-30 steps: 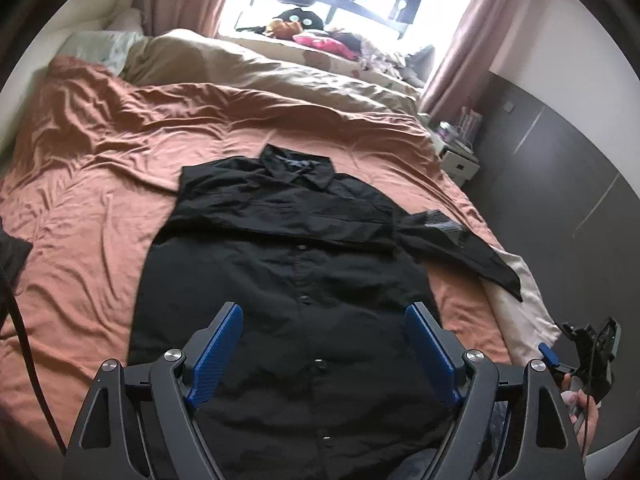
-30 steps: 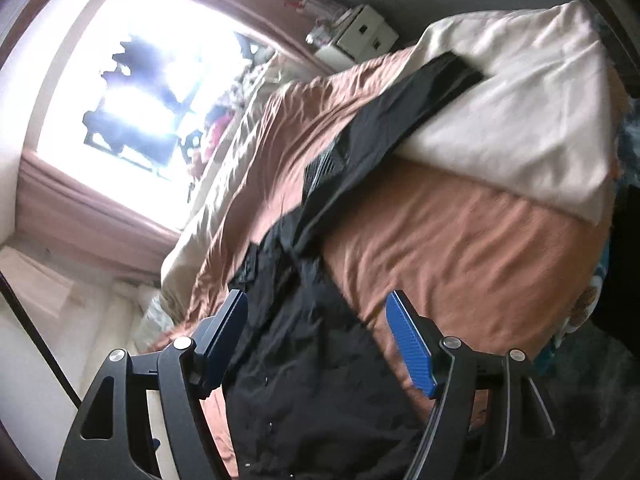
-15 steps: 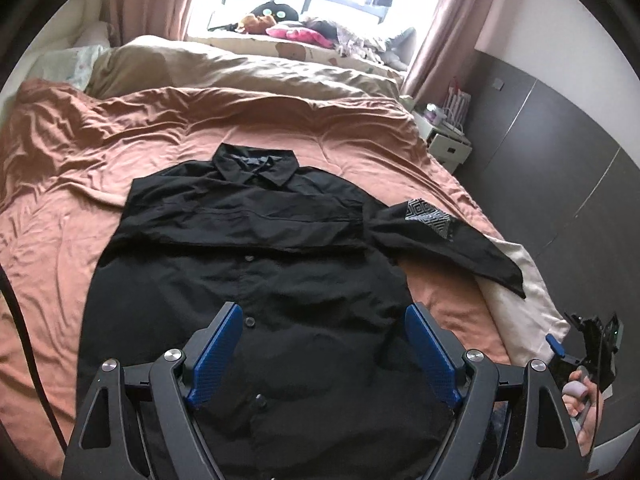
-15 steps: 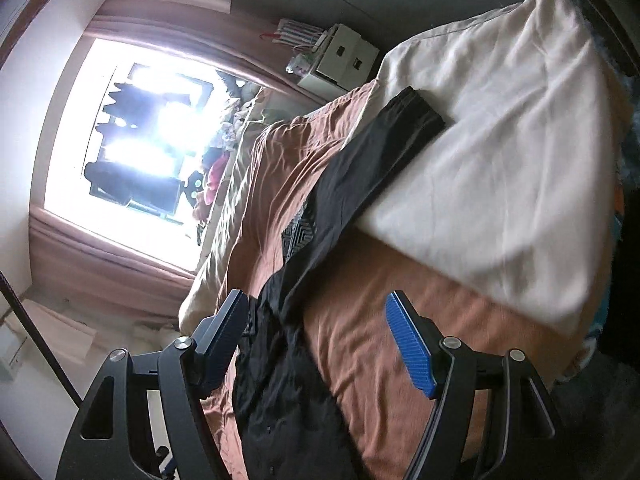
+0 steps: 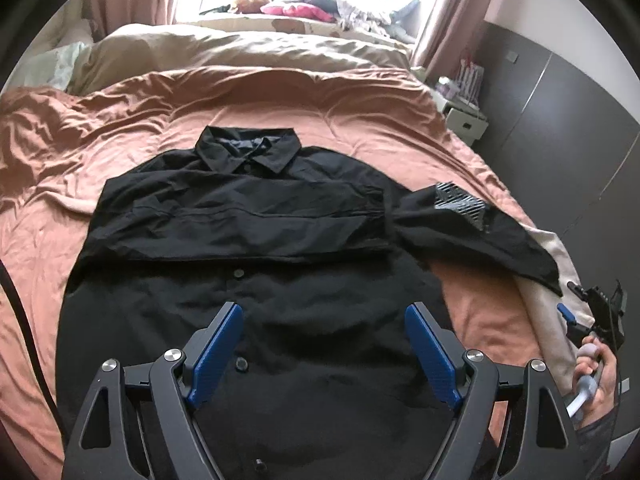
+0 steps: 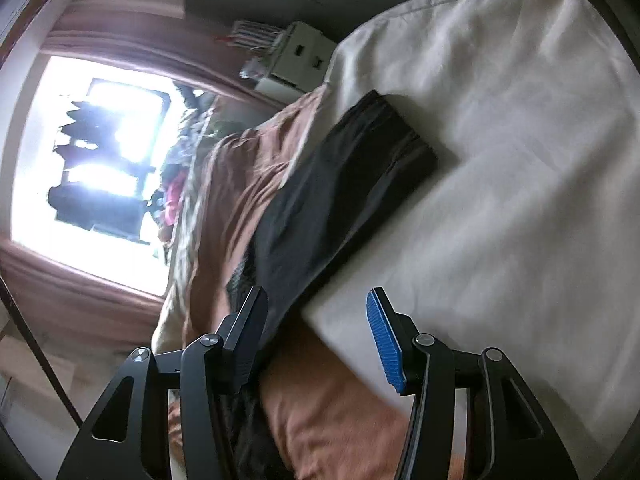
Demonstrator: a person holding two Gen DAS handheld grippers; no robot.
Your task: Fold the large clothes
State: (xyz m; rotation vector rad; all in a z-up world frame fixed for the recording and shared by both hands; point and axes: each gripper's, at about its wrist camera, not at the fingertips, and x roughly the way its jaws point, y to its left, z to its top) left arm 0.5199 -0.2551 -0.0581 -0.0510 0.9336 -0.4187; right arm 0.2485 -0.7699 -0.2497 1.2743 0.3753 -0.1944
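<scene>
From the left wrist, the shirt (image 5: 256, 280) lies front-up and buttoned on the bed (image 5: 360, 128), collar toward the window end, hem at the near edge, spread flat so it can be folded. One sleeve is already laid across the chest; the other sleeve (image 5: 480, 232) runs out to the bed's right edge, its cuff over the pale sheet (image 5: 560, 248) there. The left tongs (image 5: 324, 344) hang over the lower front with their jaws wide apart and nothing between them, probably waiting to steady the body. At the right edge a hand (image 5: 600, 368) carries the other tool toward the cuff.

From the right wrist, rolled sideways, the right tongs (image 6: 316, 336) point along the sleeve (image 6: 340, 200) on the sheet (image 6: 520, 160) at the bed's edge. Their jaws are closing, one finger over the sleeve's edge, but no cloth is pinched yet. The aim looks to be folding this sleeve inward.
</scene>
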